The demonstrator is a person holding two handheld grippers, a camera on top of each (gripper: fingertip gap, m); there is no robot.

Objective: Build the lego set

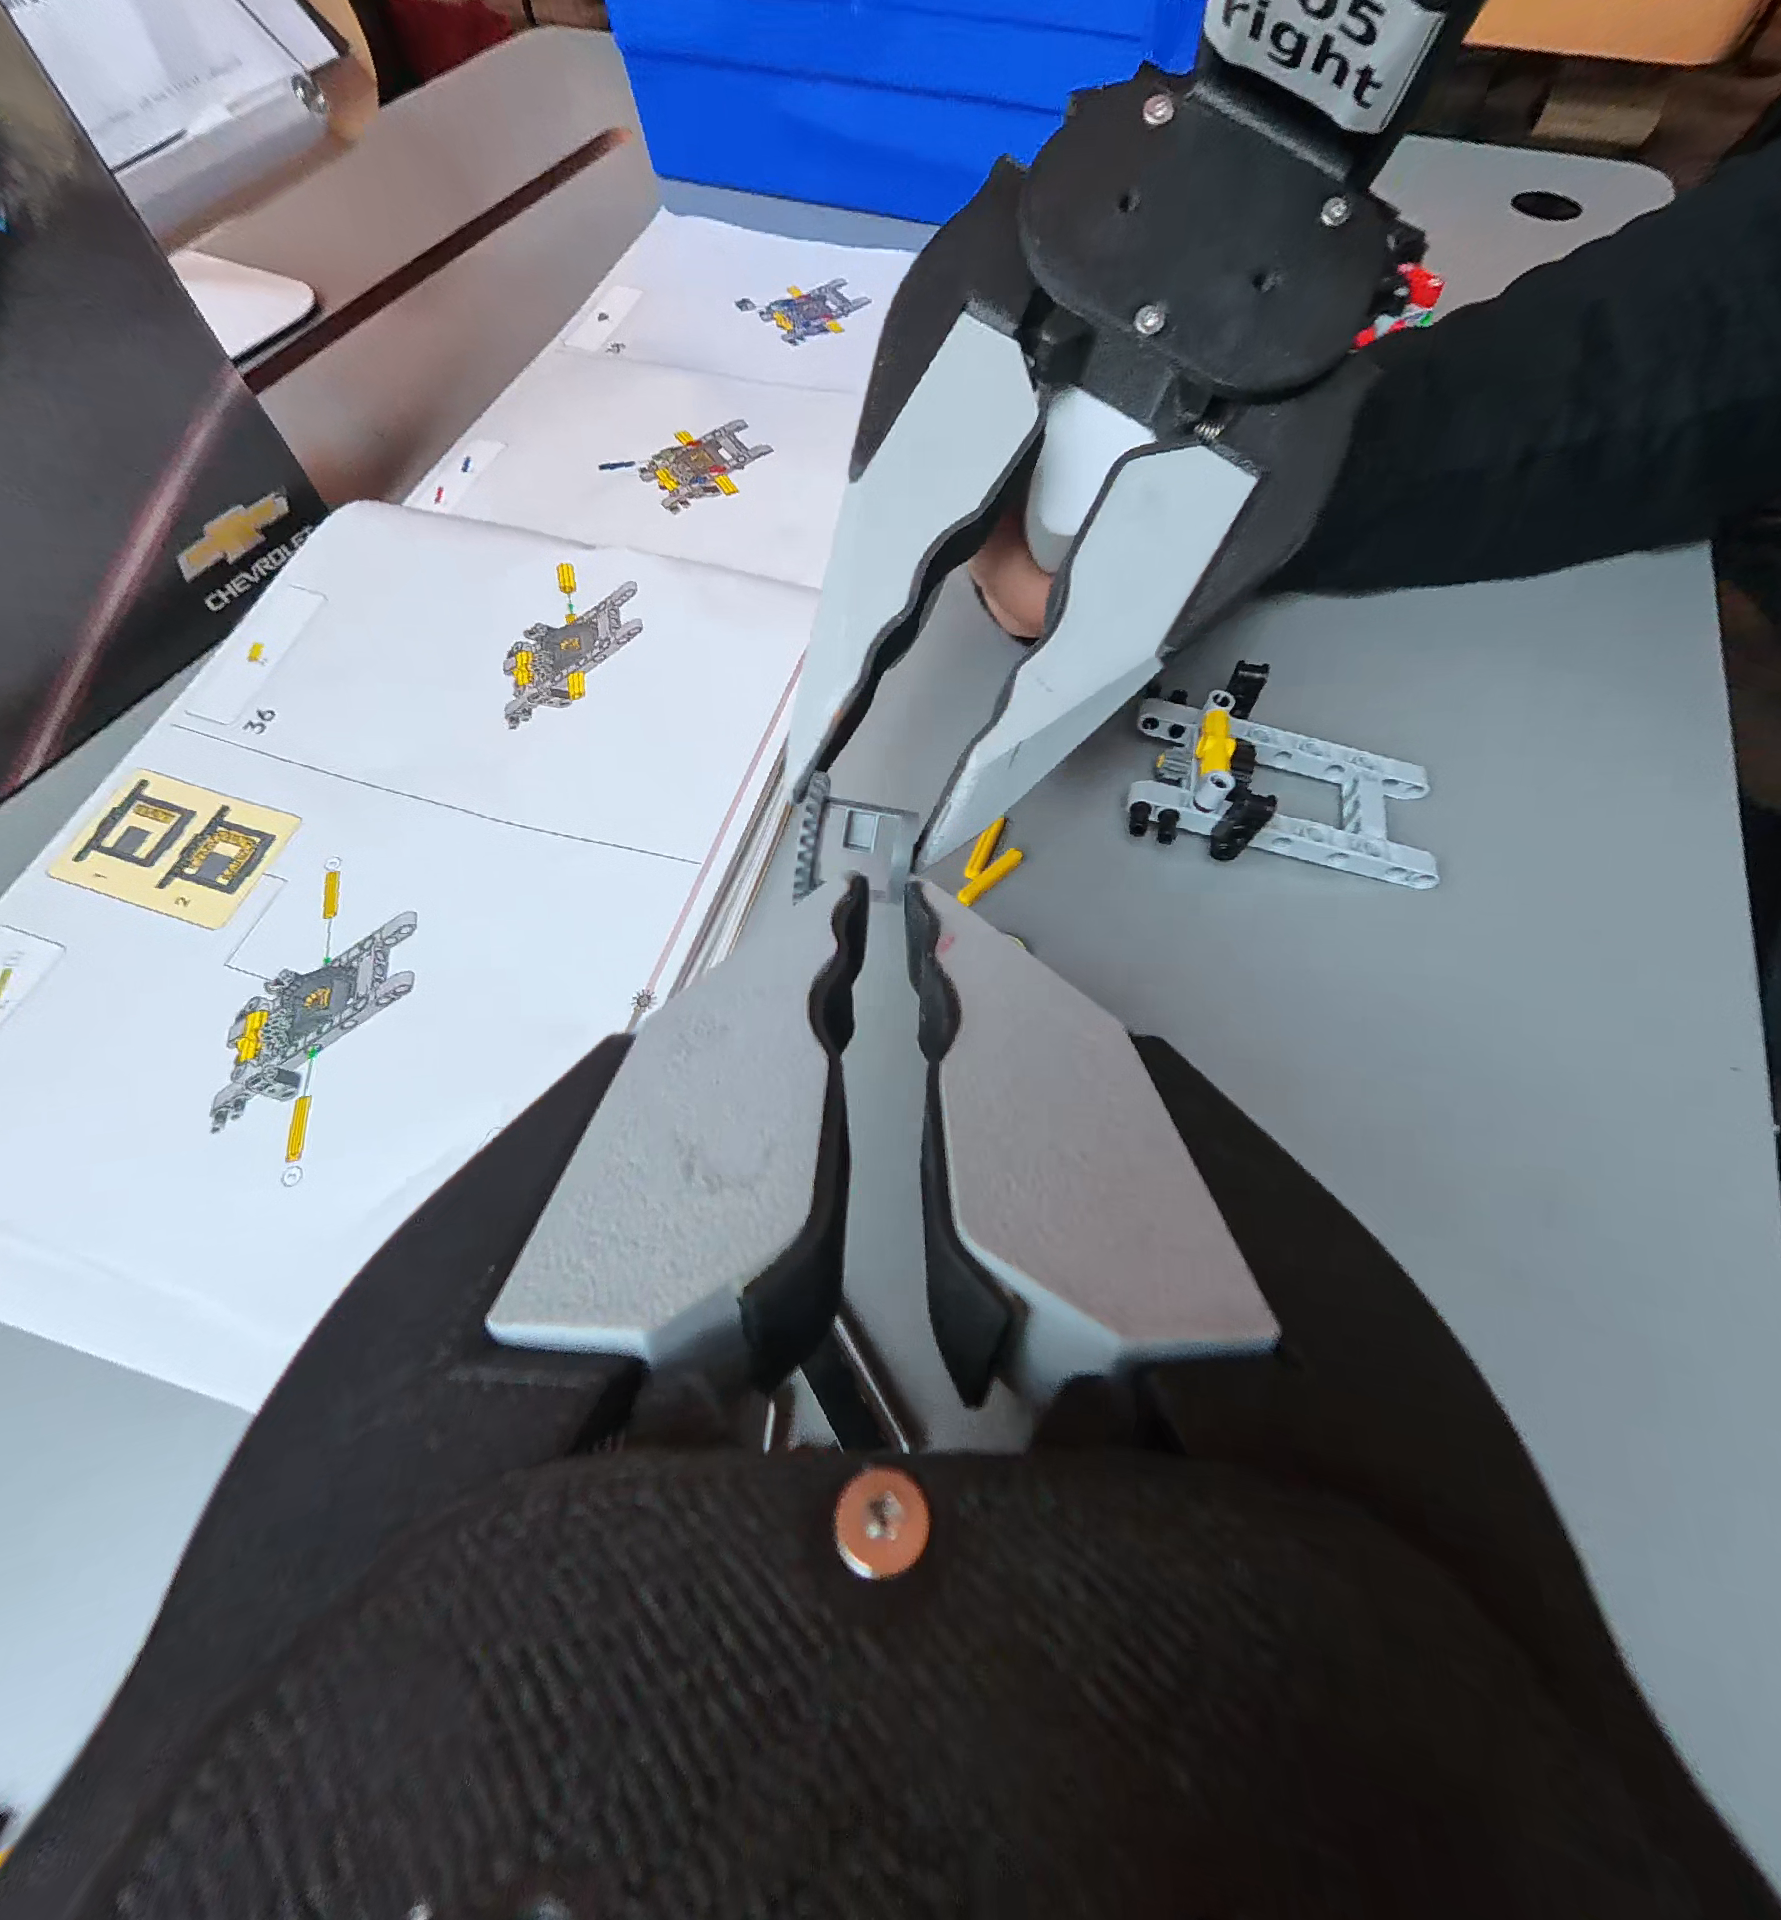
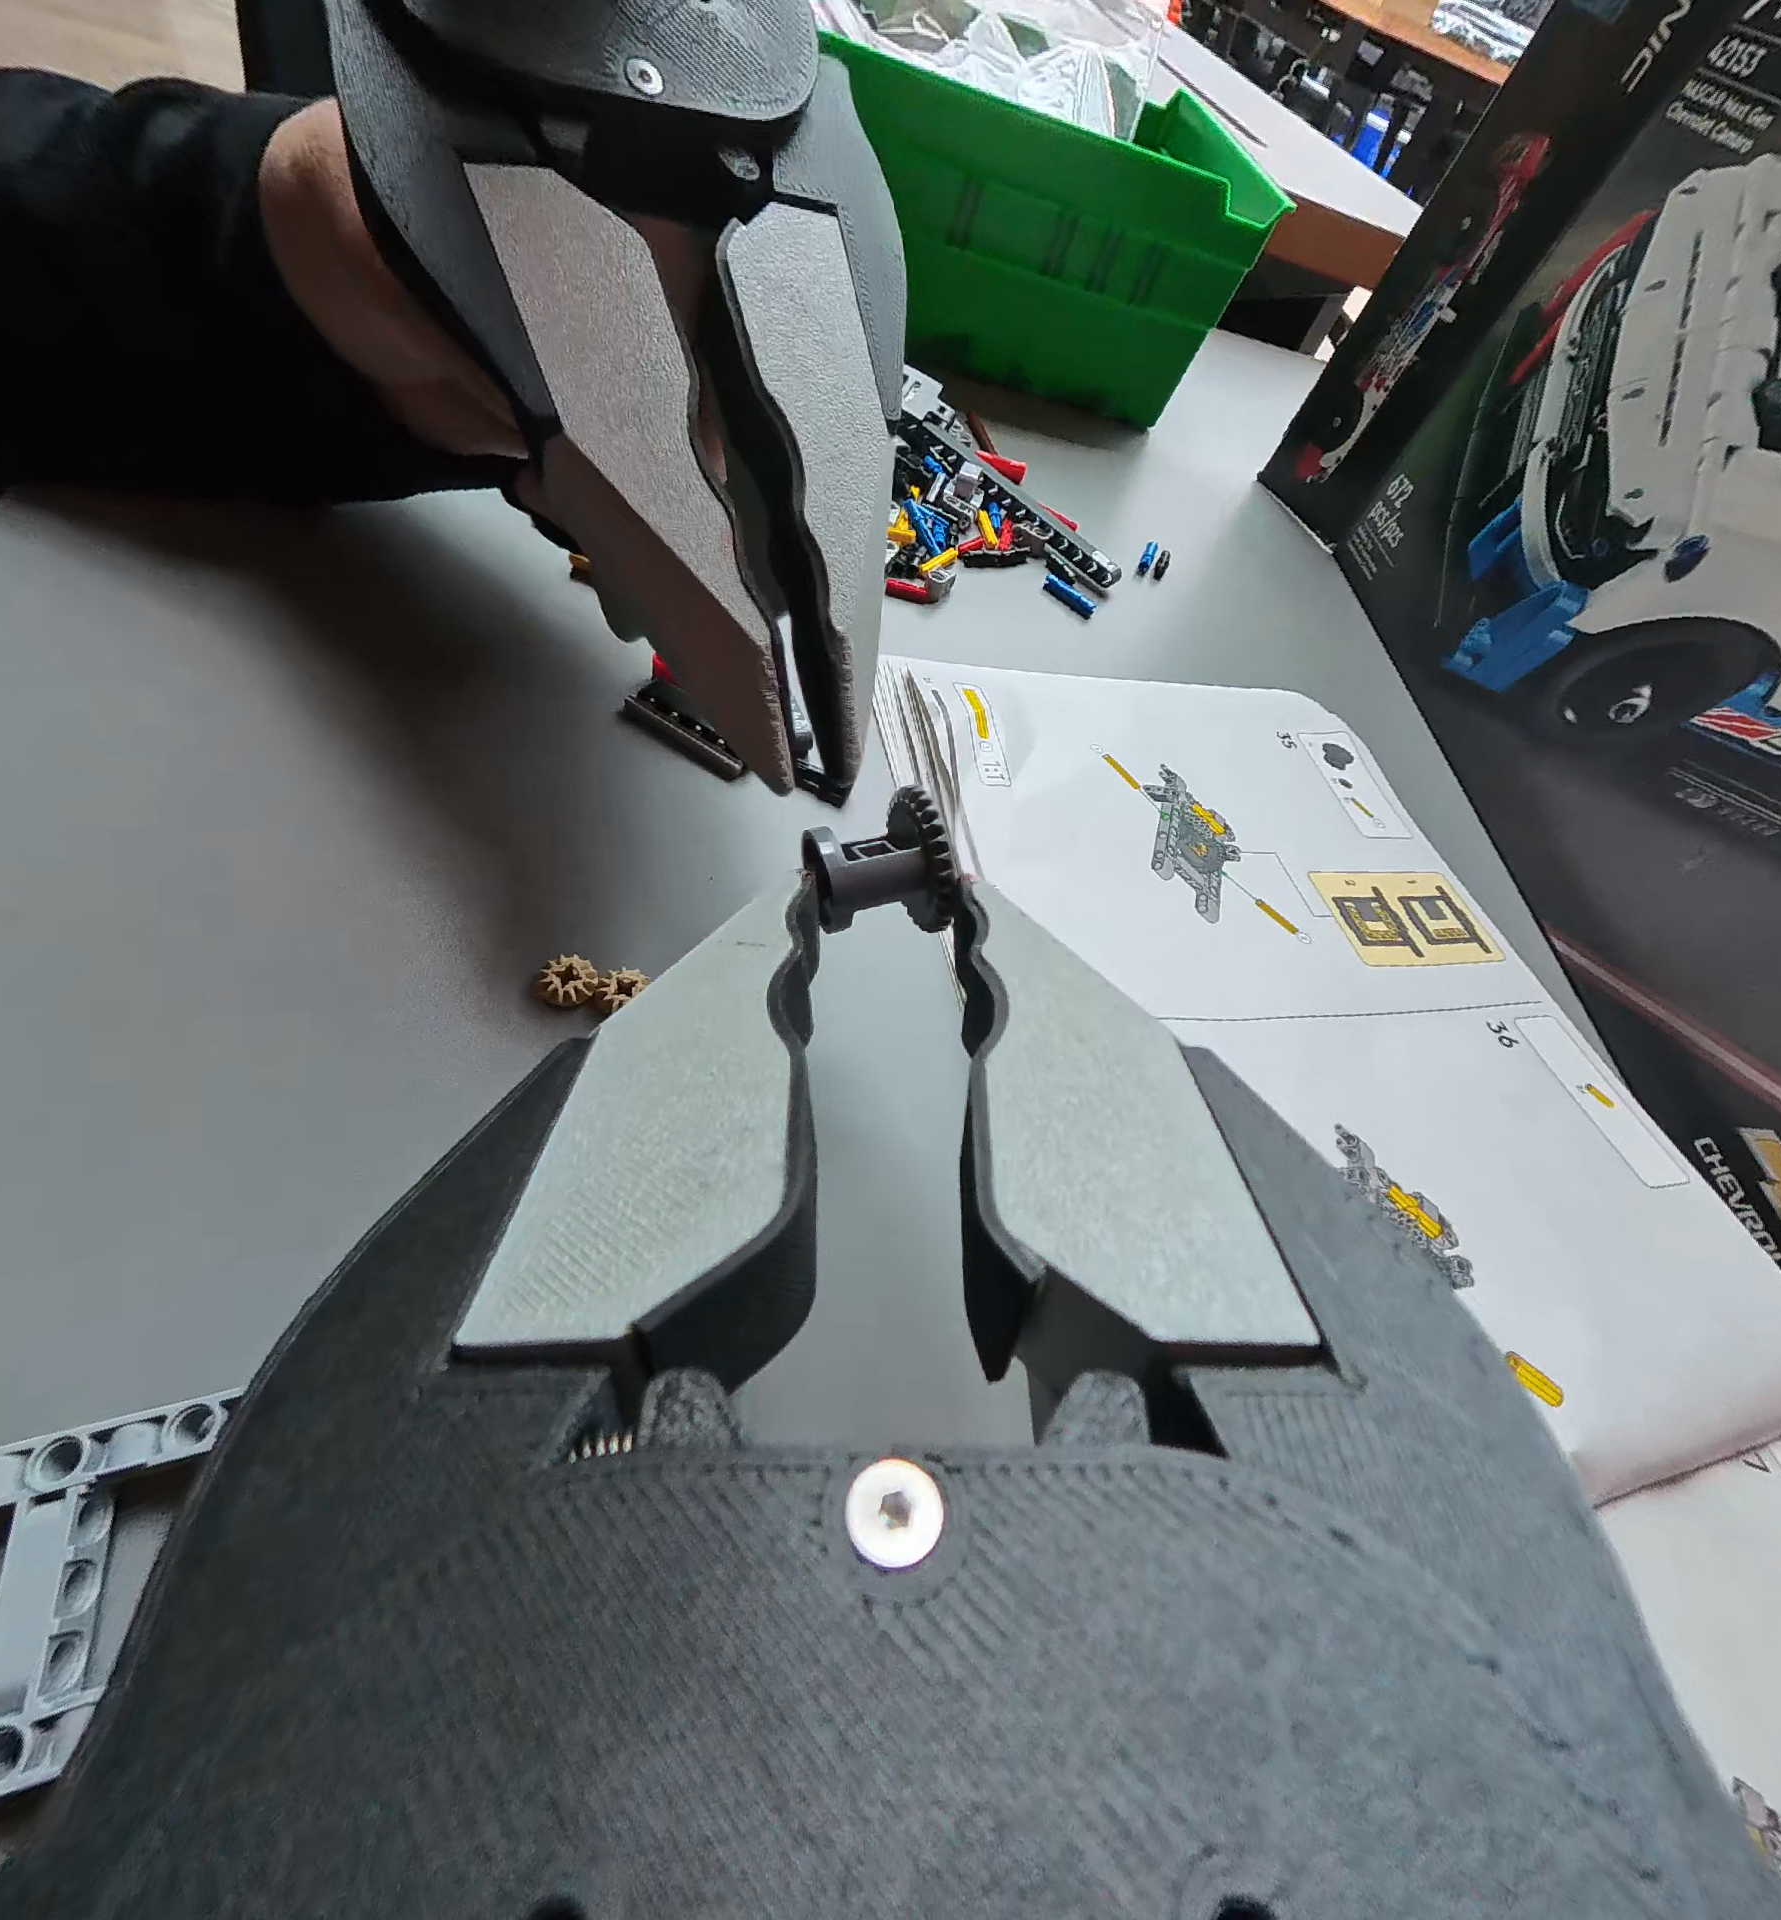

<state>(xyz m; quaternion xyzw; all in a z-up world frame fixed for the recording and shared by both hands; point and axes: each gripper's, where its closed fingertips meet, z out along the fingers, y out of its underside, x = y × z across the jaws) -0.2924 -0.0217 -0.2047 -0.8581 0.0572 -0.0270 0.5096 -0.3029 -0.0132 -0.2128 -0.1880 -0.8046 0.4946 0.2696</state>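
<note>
My right gripper (image 2: 884,899) is shut on a dark grey gear housing (image 2: 865,868) with a black toothed ring (image 2: 927,857), held just above the table. In the left wrist view, the right gripper (image 1: 865,831) comes down from above with that housing (image 1: 860,831). My left gripper (image 1: 884,890) is only narrowly open, and I see nothing between its tips. It points at the housing's near end. It also shows in the right wrist view (image 2: 813,774), tips just above the housing. A grey frame assembly (image 1: 1312,800) lies to the right.
The open instruction booklet (image 1: 450,779) lies left of the grippers, against the set's dark box (image 1: 65,468). Two yellow axles (image 1: 990,862) and two tan gears (image 2: 590,982) lie close by. A loose parts pile (image 2: 979,520), a black beam (image 2: 683,732) and a green bin (image 2: 1052,260) are farther off.
</note>
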